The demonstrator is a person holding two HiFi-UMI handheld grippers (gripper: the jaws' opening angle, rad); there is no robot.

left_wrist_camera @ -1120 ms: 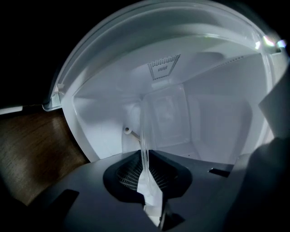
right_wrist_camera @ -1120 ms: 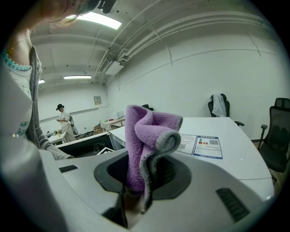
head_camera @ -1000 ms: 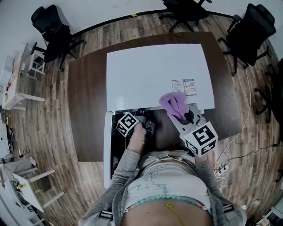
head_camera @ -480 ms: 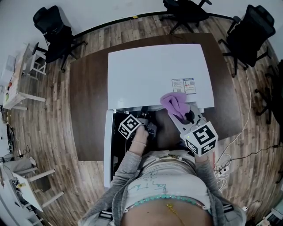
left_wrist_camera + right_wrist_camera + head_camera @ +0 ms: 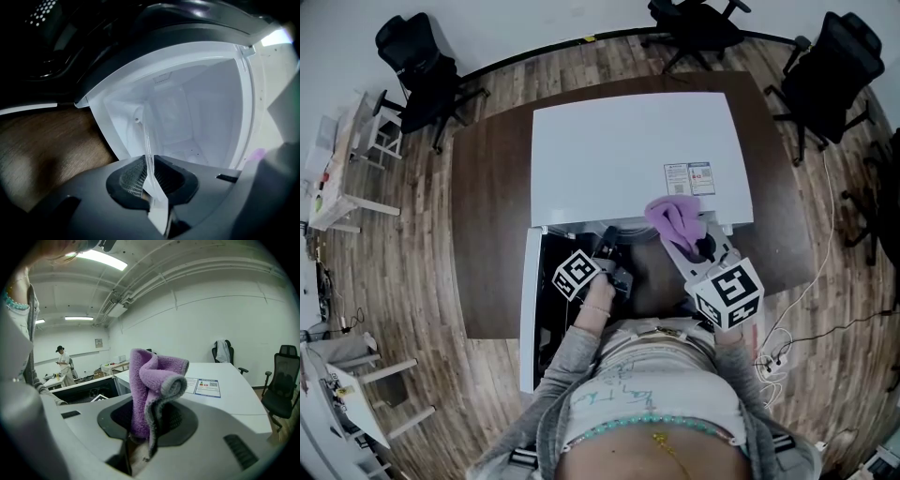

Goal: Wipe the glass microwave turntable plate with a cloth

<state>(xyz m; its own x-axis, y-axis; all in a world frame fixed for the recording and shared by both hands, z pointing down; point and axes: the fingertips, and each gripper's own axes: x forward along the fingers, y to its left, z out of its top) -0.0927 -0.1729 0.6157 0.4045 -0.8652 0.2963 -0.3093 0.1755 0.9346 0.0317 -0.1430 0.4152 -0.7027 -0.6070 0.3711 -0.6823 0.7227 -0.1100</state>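
Left gripper (image 5: 150, 183) first: we've got its jaws nearly closed, pinching the rim of the glass turntable plate (image 5: 148, 140). The plate sits edge-on at the mouth of the open microwave (image 5: 628, 159), toward the table's (image 5: 487, 234) front edge, probably so both faces are reachable. Our right gripper (image 5: 149, 430) clamps the purple cloth (image 5: 152, 376), bunched upright and ready to wipe. It's a dark wood table on a plank floor (image 5: 403, 253), with office chairs (image 5: 412, 66) around.
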